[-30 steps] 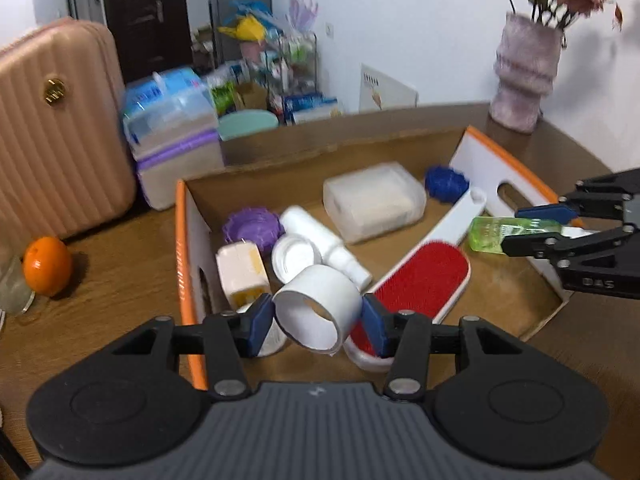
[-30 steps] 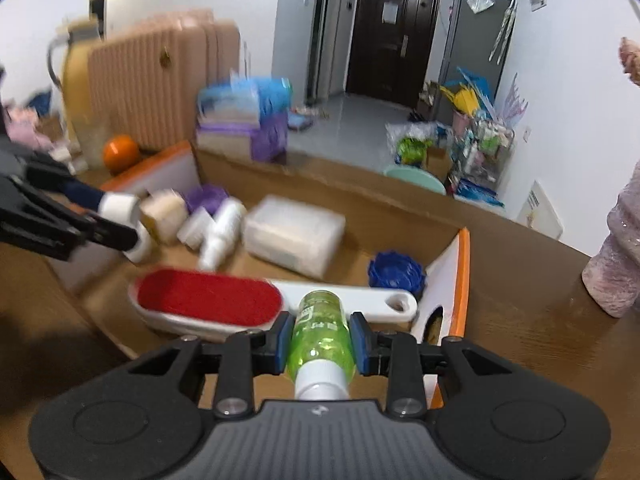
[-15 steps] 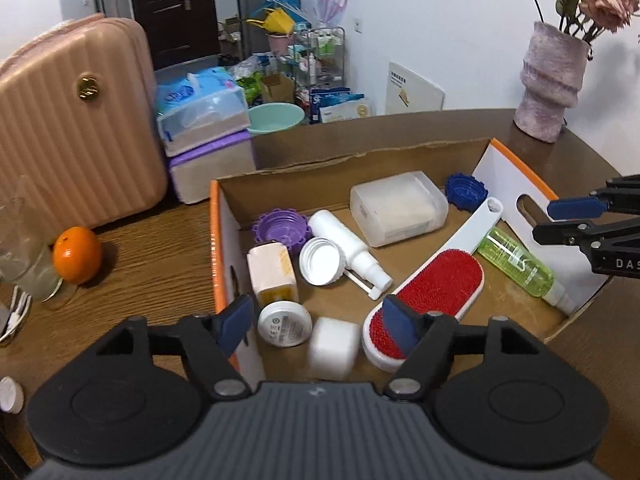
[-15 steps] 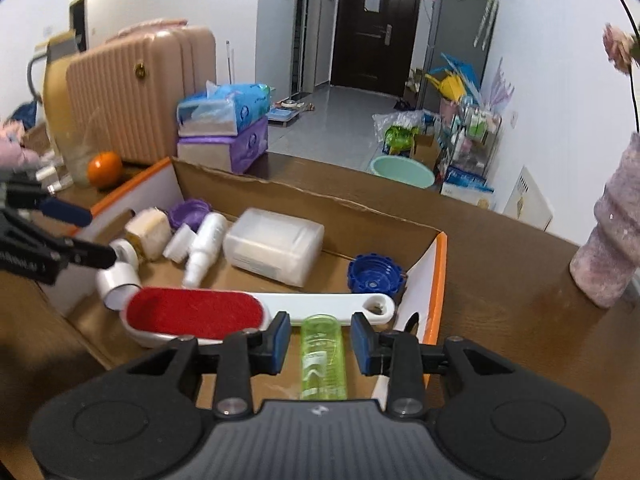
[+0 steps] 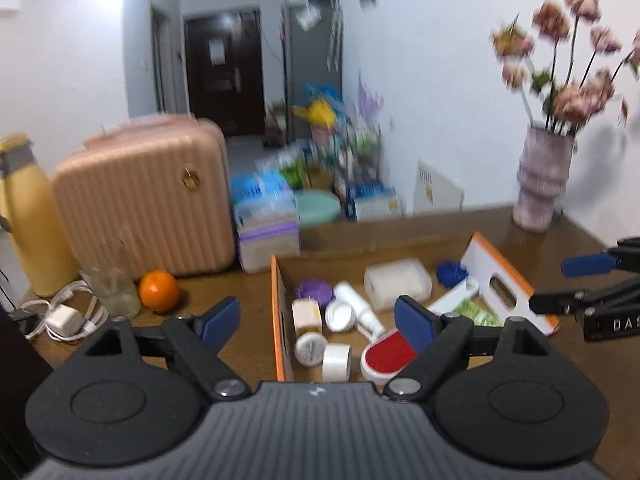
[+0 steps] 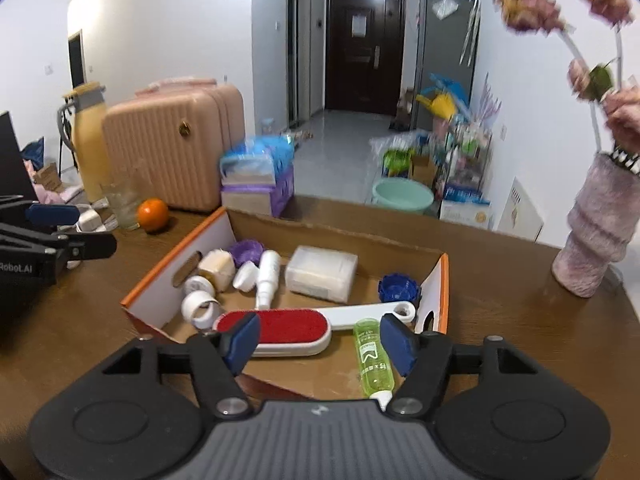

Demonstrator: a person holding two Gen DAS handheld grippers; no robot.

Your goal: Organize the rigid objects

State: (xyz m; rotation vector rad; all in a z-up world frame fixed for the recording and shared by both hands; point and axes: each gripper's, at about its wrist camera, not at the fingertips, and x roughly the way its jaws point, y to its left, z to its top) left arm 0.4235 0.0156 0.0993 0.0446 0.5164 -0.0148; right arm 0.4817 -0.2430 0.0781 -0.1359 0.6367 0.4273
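A cardboard box [image 6: 160, 280] [image 5: 278, 320] on the brown table holds the objects. Inside lie a white tape roll [image 6: 200, 309] [image 5: 337, 360], a green bottle [image 6: 373, 356] [image 5: 478, 314], a red lint brush [image 6: 288, 326] [image 5: 390, 350], a clear plastic case [image 6: 323, 269] [image 5: 398, 283], a white spray bottle [image 6: 267, 278], a blue cap [image 6: 398, 287] and a purple cap [image 6: 247, 249]. My left gripper [image 5: 318, 322] is open and empty, raised above the box's near left corner. My right gripper [image 6: 320, 340] is open and empty, raised above the green bottle.
An orange [image 5: 160, 291] [image 6: 153, 214], a glass [image 5: 116, 292] and a white charger with cable [image 5: 64, 318] lie left of the box. A pink suitcase [image 5: 144, 204] and yellow flask [image 5: 28, 216] stand behind. A flower vase [image 6: 596, 240] [image 5: 542, 184] stands at the right.
My left gripper let go of the tape roll into the box and my right let go of the green bottle. Both opened wide and pulled up and back.
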